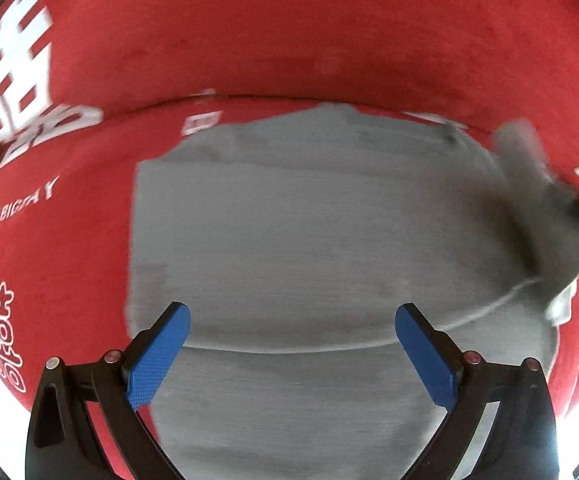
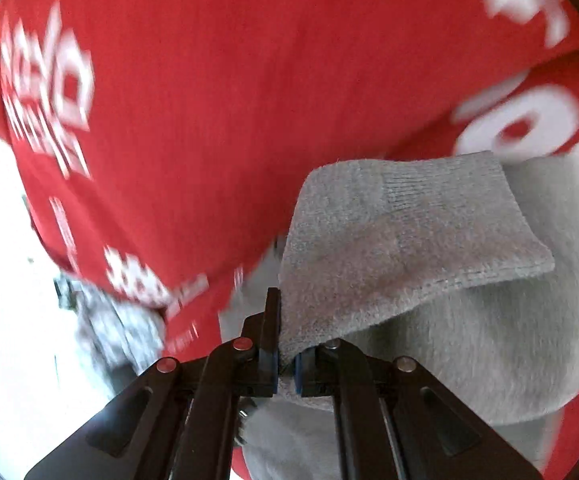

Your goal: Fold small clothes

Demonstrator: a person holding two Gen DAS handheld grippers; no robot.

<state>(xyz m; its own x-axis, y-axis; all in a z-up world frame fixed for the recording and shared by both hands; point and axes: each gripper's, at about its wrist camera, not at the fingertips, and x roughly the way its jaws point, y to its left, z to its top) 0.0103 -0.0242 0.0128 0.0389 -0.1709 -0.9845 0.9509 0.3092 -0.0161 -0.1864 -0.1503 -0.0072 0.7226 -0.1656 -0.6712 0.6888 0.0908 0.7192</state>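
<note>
Right gripper [image 2: 285,364] clenched on lifted edge of grey knit garment [image 2: 401,248]; left gripper [image 1: 291,344] released, above garment on red printed cloth [image 1: 289,32].

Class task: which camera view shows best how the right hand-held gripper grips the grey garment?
The right wrist view: the right hand-held gripper pinches the grey garment close up. The left wrist view shows that gripper only blurred at its right edge.

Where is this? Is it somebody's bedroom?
Probably a home, maybe a bed, but I cannot be sure. A soft red cover printed with white characters is spread out like bedding, and a grey garment lies on it for folding.
</note>
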